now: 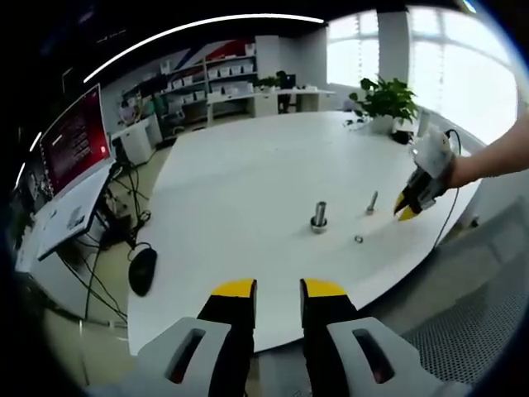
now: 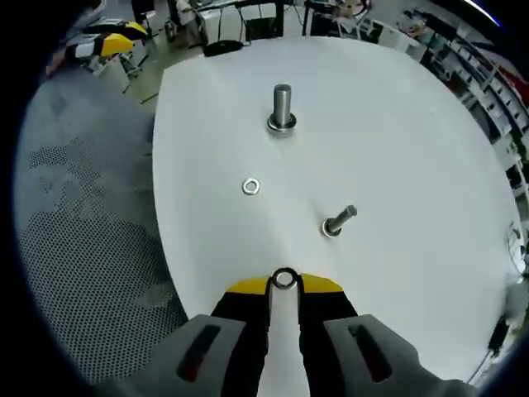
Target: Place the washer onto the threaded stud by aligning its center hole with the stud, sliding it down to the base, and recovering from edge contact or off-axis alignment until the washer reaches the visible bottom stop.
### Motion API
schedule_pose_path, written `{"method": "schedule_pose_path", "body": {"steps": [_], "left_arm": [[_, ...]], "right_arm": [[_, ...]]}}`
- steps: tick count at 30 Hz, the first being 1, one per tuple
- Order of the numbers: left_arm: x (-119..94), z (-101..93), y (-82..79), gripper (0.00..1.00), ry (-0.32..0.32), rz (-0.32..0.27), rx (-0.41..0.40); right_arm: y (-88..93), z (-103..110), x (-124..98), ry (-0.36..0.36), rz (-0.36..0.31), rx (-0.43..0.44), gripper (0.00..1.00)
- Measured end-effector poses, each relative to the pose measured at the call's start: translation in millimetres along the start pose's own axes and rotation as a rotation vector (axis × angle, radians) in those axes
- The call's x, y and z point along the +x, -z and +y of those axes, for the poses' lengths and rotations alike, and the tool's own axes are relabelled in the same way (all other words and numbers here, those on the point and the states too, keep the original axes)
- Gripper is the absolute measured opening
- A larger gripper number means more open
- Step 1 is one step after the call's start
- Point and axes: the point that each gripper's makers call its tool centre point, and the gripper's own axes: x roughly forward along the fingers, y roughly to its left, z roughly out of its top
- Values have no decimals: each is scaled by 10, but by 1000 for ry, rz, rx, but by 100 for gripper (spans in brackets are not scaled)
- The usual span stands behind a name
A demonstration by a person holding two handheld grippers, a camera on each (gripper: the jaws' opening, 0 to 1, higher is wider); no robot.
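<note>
My right gripper [image 2: 283, 285] shows yellow tips on black jaws with grey housings, pinching a silver washer [image 2: 284, 279] at lower centre. The table [image 2: 397, 141] is plain white. A second washer [image 2: 250, 186], the upright stud [image 2: 282, 107] and the smaller bolt [image 2: 339, 220] are metallic grey. The floor [image 2: 91, 215], at left, is grey with a dotted pattern (fine perforation-like speckle). My left gripper [image 1: 278, 291] carries matching yellow tips. The monitor [image 1: 76, 141], upper left, glows red.

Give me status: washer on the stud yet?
Not yet. Picked up: right claw grips a washer at its tips above the table. Left: carry it to the upright stud, align, slide down. A second washer lies loose; left claw is empty.
</note>
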Motion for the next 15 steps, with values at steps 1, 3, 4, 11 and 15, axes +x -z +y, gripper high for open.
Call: {"method": "schedule_pose_path", "body": {"steps": [1, 3, 4, 11, 15], "left_arm": [[-1, -5, 2, 19, 2, 2, 0], [1, -5, 6, 19, 2, 4, 0], [1, -2, 6, 19, 2, 4, -3], [-2, -12, 7, 19, 4, 4, -3], [-1, -3, 7, 19, 2, 2, -10]], "right_arm": [[-6, -9, -22, 1, -5, 3, 14], [-29, -32, -67, 7, -18, 6, 14], [-65, -40, -114, 12, -32, 10, 14], [-277, -117, -309, 29, -130, 54, 14], [-359, -206, -360, 41, -162, 70, 14]]}}
